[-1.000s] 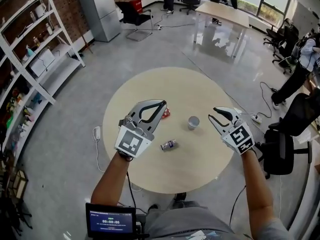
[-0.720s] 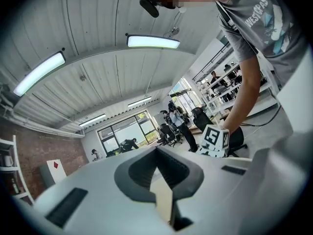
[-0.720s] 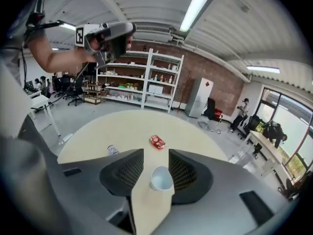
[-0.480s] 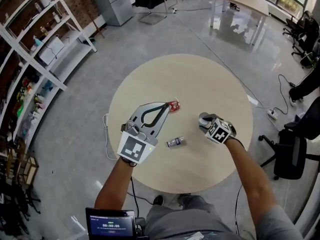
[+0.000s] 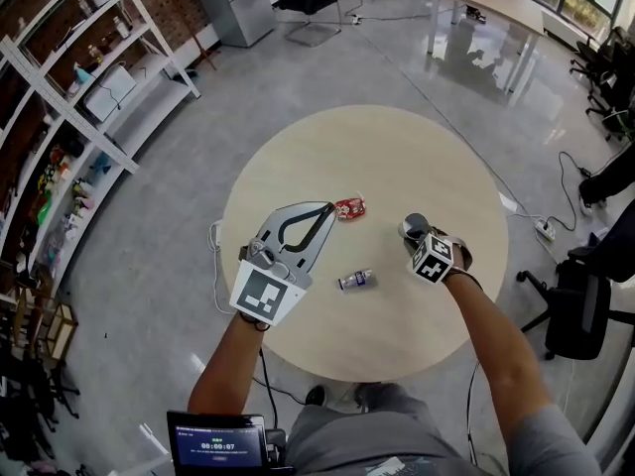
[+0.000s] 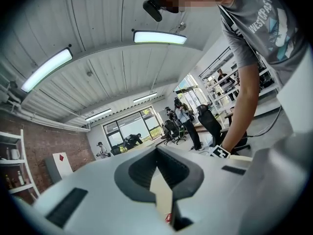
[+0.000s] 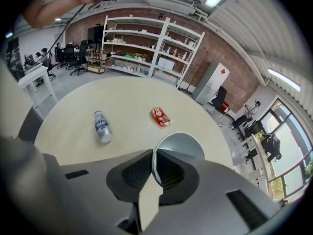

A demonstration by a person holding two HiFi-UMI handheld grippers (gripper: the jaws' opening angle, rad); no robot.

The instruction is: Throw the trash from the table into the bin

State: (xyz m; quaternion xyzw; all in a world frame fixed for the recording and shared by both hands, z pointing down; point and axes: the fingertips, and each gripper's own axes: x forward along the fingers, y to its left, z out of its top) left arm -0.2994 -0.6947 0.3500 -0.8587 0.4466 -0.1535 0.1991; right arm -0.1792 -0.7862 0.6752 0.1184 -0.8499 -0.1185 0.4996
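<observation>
left gripper (image 5: 322,209): held level over the near-left part of the surface; its fingers are pressed tip to tip with nothing between them, probably waiting its turn.
red wrapper (image 5: 350,207): lies flat just beyond the left gripper's tips, at the centre of the head view. It is crinkled, glossy foil, flattened and light, so it would likely slide if nudged.
small bottle (image 5: 354,280): lies on its side between the two grippers, touching neither. It is a clear plastic cylinder with a blue label and a white cap, and it is free to roll.
cup (image 7: 183,143): stands upright, right of centre; grey, thin-walled, with a round open mouth, probably paper.
right gripper (image 7: 152,164): tilted downward; its fingers have just been closing and now pinch the cup's near wall, one inside the rim and one outside. This hold likely suits a hollow, easily crushed shape.
surface (image 5: 367,147): round, pale and matt, wood-toned; all three pieces of trash are on it.
bin: appears in no view.
</observation>
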